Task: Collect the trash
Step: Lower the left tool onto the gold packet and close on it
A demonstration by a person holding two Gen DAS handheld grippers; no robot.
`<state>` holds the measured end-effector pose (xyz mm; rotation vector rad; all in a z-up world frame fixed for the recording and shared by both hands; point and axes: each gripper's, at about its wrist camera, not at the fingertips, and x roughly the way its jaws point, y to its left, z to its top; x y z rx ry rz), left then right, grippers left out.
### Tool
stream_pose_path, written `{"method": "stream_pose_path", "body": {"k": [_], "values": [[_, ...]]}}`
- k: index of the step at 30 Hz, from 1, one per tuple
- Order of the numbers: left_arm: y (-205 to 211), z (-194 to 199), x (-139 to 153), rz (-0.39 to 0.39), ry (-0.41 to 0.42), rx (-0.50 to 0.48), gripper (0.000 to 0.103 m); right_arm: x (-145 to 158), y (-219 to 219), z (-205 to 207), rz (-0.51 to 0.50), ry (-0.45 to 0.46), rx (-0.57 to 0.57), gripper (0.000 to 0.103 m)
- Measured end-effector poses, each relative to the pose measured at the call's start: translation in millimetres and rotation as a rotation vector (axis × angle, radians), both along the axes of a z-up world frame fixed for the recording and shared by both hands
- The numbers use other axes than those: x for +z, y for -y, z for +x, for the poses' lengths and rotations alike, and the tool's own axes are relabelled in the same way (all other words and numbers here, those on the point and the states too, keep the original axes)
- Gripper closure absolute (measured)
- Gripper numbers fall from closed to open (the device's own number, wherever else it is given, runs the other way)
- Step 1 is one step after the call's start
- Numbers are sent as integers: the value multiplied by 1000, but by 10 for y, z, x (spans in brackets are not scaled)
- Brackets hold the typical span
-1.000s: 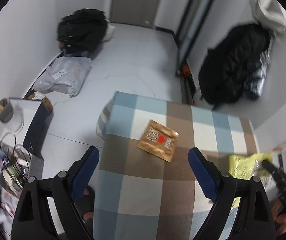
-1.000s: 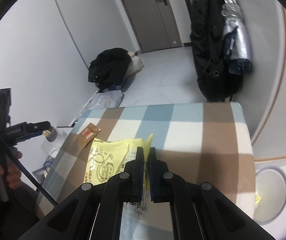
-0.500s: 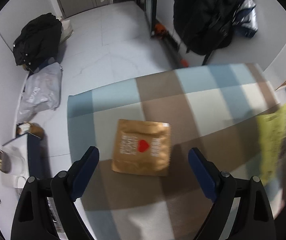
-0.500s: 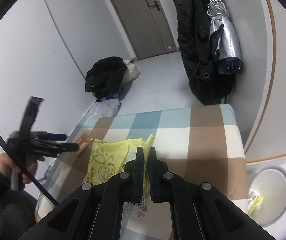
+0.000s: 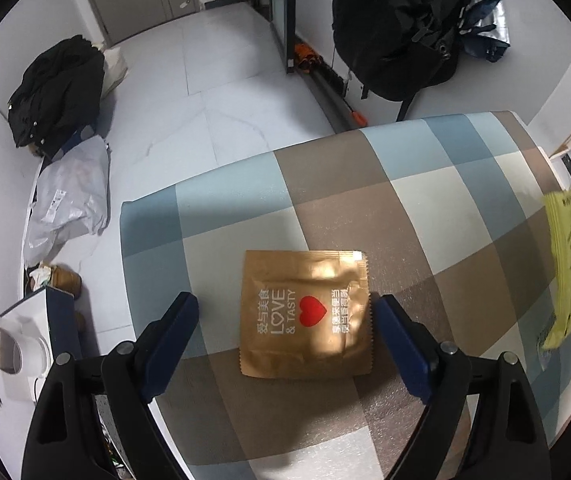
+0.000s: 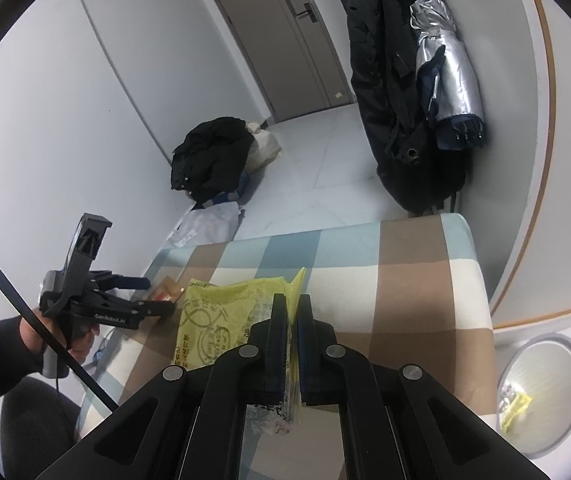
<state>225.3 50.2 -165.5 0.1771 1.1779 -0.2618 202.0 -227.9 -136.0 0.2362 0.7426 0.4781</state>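
While the left gripper [image 5: 285, 312] hangs with jaws spread wide either side of the brown sachet [image 5: 305, 314] lying flat on the checked tablecloth [image 5: 425, 184], the right gripper [image 6: 291, 304] clamps the yellow wrapper [image 6: 213, 316] above it.

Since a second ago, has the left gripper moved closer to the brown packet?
Yes. The left gripper has closed in over the checkered table; its open fingers now flank the brown packet.

The left gripper [image 5: 285, 316] hangs low with jaws spread wide, while the right gripper [image 6: 292, 320] has its jaws clamped.
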Motion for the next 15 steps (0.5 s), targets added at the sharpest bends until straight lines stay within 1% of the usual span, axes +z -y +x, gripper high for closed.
{"method": "stream_pose_path", "body": {"k": [4, 5, 11, 14, 15], "values": [[-27, 7, 27, -10, 12, -1, 35, -3, 10, 11, 12, -3, -3, 99], [-29, 9, 32, -13, 15, -3, 41, -7, 8, 21, 12, -5, -3, 99], [42, -15, 34, -10, -11, -6, 49, 11, -40, 10, 16, 0, 13, 99], [69, -26, 33, 5, -25, 1, 49, 33, -53, 12, 20, 10, 16, 99], [84, -20, 36, 11, -30, 19, 49, 33, -50, 12, 22, 11, 16, 99]]}}
